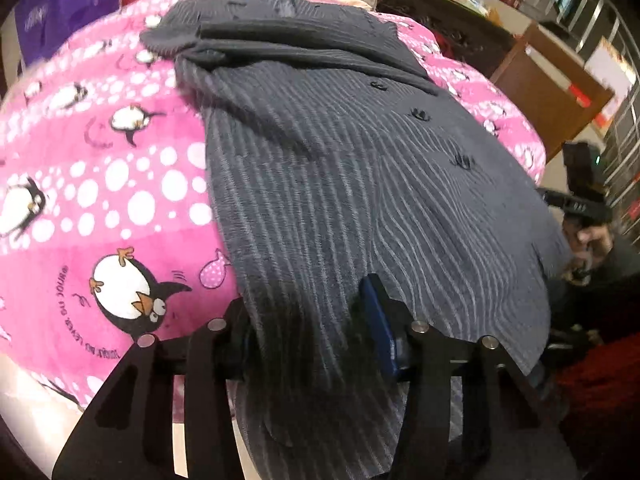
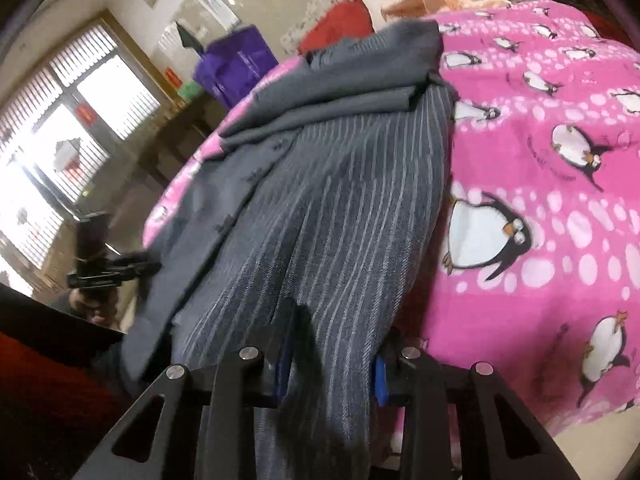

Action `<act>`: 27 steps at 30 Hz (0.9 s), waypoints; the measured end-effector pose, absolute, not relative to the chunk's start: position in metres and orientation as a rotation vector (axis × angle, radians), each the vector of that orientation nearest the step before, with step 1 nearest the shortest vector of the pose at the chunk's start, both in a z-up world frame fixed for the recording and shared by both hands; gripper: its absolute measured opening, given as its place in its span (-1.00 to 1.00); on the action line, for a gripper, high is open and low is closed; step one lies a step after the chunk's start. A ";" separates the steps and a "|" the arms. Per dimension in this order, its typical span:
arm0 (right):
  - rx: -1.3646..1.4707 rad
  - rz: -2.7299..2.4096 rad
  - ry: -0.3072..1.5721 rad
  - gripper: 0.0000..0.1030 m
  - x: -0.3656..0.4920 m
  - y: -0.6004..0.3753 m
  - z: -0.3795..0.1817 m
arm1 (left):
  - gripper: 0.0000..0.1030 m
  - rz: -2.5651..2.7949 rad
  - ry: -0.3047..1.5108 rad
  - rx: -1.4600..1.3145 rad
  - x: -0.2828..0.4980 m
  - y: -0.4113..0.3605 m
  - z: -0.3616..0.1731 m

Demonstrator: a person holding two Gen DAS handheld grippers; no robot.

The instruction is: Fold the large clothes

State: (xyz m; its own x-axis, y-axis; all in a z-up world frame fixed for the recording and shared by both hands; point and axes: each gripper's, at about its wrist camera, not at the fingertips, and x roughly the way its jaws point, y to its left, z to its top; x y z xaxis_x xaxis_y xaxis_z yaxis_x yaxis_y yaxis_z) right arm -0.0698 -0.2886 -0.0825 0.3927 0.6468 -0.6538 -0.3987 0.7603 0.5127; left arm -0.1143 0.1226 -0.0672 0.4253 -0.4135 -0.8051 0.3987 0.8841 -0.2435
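- A pink blanket [image 1: 100, 184] printed with penguins and white dots covers the bed.
- A purple bag [image 2: 236, 64] stands beyond the bed's far edge, by the wall.
- A red cloth [image 2: 332, 24] lies at the far end, with a peach fabric [image 2: 416, 2] just beside it.
- A window with blinds [image 2: 60, 120] glows bright.
- Metal shelving [image 1: 600, 20] stands in the background.

The only lettering I can half make out curves around a penguin on the pink blanket [image 1: 120, 184] near my left claw; it appears upside down and too blurred to spell out. The print on the purple bag [image 2: 240, 64] far off is illegible.
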 end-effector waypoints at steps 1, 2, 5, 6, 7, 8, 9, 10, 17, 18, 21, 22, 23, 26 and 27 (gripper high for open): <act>0.284 0.666 0.946 -0.39 -0.072 -0.287 -0.081 | 0.11 -0.503 1.011 0.000 -0.117 0.118 -0.067; 0.285 0.658 0.938 -0.39 -0.073 -0.287 -0.079 | 0.14 -0.492 1.007 0.015 -0.118 0.115 -0.066; 0.244 0.623 0.920 -0.39 -0.078 -0.284 -0.074 | 0.14 -0.472 1.000 0.030 -0.117 0.112 -0.066; 0.228 0.620 0.911 -0.39 -0.080 -0.282 -0.072 | -0.13 -0.464 1.000 0.019 -0.115 0.111 -0.066; 0.216 0.622 0.899 -0.39 -0.083 -0.280 -0.070 | -0.37 -0.447 0.993 0.010 -0.111 0.111 -0.066; 0.217 0.636 0.890 -0.39 -0.084 -0.279 -0.067 | -0.81 -0.432 0.988 -0.003 -0.110 0.116 -0.063; 0.217 0.644 0.881 -0.43 -0.085 -0.278 -0.067 | -0.85 -0.426 0.987 -0.026 -0.108 0.120 -0.060; 0.207 0.640 0.879 -0.46 -0.084 -0.276 -0.069 | -0.85 -0.430 0.987 -0.050 -0.107 0.124 -0.060; 0.252 0.654 0.847 -0.83 -0.085 -0.283 -0.068 | -0.65 -0.431 1.002 -0.121 -0.109 0.128 -0.068; 0.262 0.662 0.859 -0.79 -0.084 -0.282 -0.071 | -0.64 -0.431 1.003 -0.129 -0.109 0.128 -0.069; 0.292 0.682 0.885 -0.79 -0.083 -0.280 -0.076 | -0.76 -0.429 1.003 -0.145 -0.111 0.125 -0.067; 0.290 0.690 0.865 -0.84 -0.084 -0.281 -0.072 | -0.91 -0.413 0.996 -0.155 -0.113 0.127 -0.064; 0.300 0.704 0.842 -0.91 -0.086 -0.283 -0.066 | -0.91 -0.405 0.986 -0.164 -0.115 0.130 -0.061; 0.311 0.722 0.725 -0.92 -0.101 -0.292 -0.031 | -0.92 -0.410 0.905 -0.209 -0.130 0.144 -0.035; 0.312 0.726 0.704 -0.92 -0.106 -0.295 -0.024 | -0.92 -0.415 0.877 -0.214 -0.136 0.147 -0.024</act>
